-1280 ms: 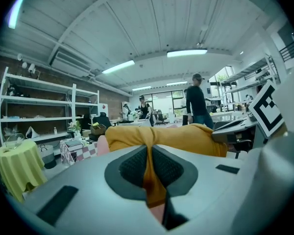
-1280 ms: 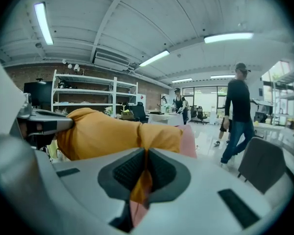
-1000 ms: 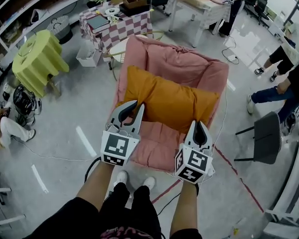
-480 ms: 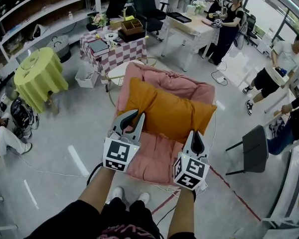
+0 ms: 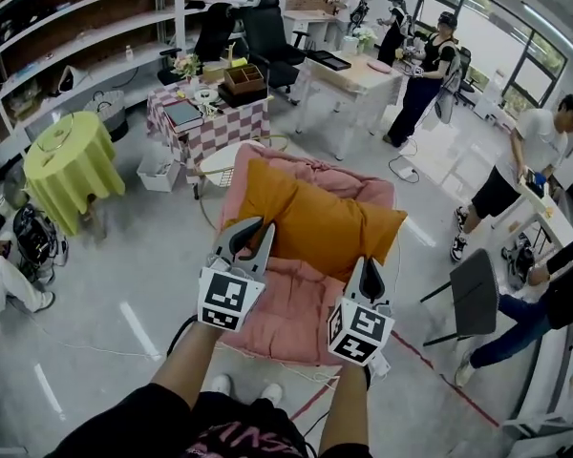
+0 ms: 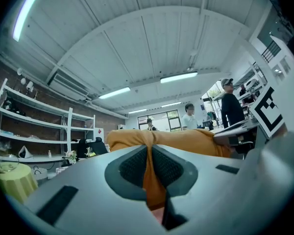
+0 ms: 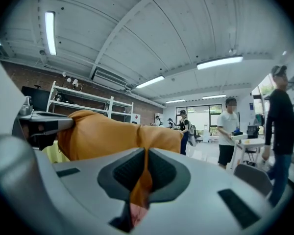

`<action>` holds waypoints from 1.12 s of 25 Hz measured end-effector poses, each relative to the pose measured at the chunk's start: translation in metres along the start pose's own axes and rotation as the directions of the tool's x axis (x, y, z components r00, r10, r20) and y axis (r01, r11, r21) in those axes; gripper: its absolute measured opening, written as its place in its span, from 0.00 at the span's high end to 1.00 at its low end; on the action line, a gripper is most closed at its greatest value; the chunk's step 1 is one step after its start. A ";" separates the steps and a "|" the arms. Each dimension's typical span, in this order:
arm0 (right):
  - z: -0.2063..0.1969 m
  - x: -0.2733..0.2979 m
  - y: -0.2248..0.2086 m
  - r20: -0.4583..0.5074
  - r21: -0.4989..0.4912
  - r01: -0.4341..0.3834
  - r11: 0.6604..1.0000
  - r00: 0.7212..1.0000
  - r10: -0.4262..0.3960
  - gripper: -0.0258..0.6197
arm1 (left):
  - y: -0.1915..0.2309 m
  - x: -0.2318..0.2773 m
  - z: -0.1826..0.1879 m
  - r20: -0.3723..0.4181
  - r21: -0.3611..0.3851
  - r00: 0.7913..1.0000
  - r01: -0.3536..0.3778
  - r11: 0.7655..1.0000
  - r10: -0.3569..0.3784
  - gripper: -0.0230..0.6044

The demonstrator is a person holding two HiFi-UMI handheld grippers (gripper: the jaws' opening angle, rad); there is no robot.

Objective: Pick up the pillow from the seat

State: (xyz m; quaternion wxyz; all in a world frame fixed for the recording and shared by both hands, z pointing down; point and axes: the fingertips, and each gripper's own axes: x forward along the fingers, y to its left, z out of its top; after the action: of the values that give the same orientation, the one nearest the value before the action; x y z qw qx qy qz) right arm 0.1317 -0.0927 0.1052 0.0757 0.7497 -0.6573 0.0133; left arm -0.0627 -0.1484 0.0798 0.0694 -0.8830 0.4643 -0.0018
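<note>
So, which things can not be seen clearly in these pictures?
Head view: the pillow covers much of the seat, so whether it hangs clear cannot be told.
Head view: the left tool and right tool hide the pillow edge they pinch.
Both gripper views: each tool's own body hides the seat; only a pink sliver shows.
Head view: things on the checked table are too small.

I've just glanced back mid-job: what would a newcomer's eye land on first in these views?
The bright orange pillow at the centre of the head view, spread across the pink armchair. Next, the left tongs and right tongs at its near edge, each shut on a pinch of its fabric, as both gripper views show. Behind, a lime-draped round table stands at the left, and people stand at the upper right.
</note>
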 end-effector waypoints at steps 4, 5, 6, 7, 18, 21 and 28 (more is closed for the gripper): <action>0.006 -0.008 0.002 0.010 -0.002 0.003 1.000 1.000 -0.003 0.91 | 0.001 -0.006 0.006 0.013 0.003 1.000 0.001 1.000 -0.001 0.91; 0.007 -0.010 0.003 0.011 -0.003 0.002 1.000 1.000 -0.002 0.91 | 0.001 -0.008 0.007 0.014 0.003 1.000 0.001 1.000 -0.001 0.91; 0.008 -0.012 0.004 0.012 -0.006 0.002 1.000 1.000 -0.002 0.91 | 0.001 -0.010 0.008 0.014 0.003 1.000 0.001 1.000 -0.001 0.91; 0.009 -0.014 0.005 0.012 -0.007 0.003 1.000 1.000 -0.003 0.91 | 0.001 -0.012 0.009 0.015 0.003 1.000 0.002 1.000 -0.002 0.91; 0.007 -0.020 0.008 0.014 -0.005 0.006 1.000 1.000 -0.006 0.91 | 0.002 -0.019 0.008 0.019 0.005 1.000 0.005 1.000 -0.005 0.91; 0.006 -0.019 0.009 0.012 -0.007 0.006 1.000 1.000 -0.006 0.91 | 0.003 -0.018 0.006 0.014 0.005 1.000 0.009 1.000 -0.009 0.91; 0.003 -0.023 0.008 0.010 -0.011 0.012 1.000 1.000 -0.012 0.91 | 0.000 -0.020 0.004 0.017 -0.002 1.000 0.012 1.000 -0.012 0.91</action>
State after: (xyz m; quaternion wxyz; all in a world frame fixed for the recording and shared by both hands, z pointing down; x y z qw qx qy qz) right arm 0.1208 -0.0719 0.1001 0.0769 0.7533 -0.6532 0.0055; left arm -0.0739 -0.1313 0.0773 0.0724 -0.8858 0.4583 0.0057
